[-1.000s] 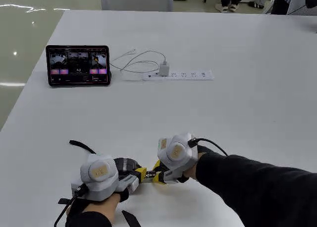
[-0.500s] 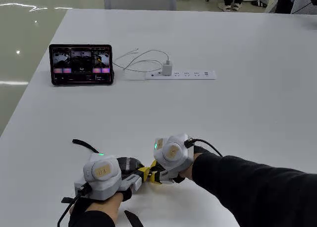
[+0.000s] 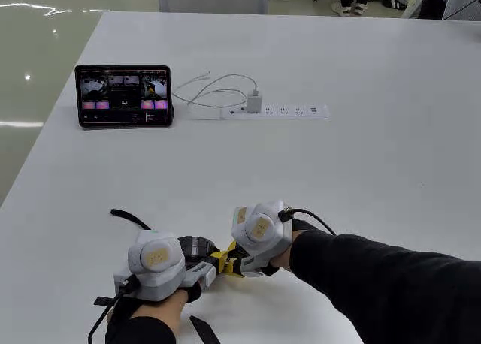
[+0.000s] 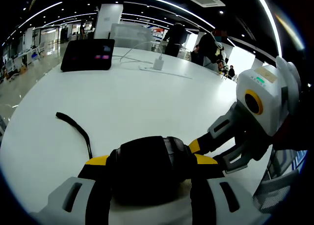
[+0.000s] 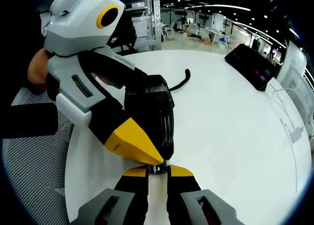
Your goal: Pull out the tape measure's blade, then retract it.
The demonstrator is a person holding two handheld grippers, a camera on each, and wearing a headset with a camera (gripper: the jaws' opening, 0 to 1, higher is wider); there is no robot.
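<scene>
**A:** Where does the tape measure sit?

**B:** On the white desk, toward the 6 o'clock edge in the head view. The left claw is clamped around its black case, a yellow pad on either side.

**A:** And the right claw?

**B:** It meets the case from 3 o'clock. Its jaws are almost closed on a small metal piece at the case's mouth, probably the blade tip, though it is too small to be sure.

**A:** What else is on the desk?

**B:** A black strap lies near the case at 10 o'clock. Well apart are a tablet at 11 o'clock and a power strip at 1 o'clock.
</scene>
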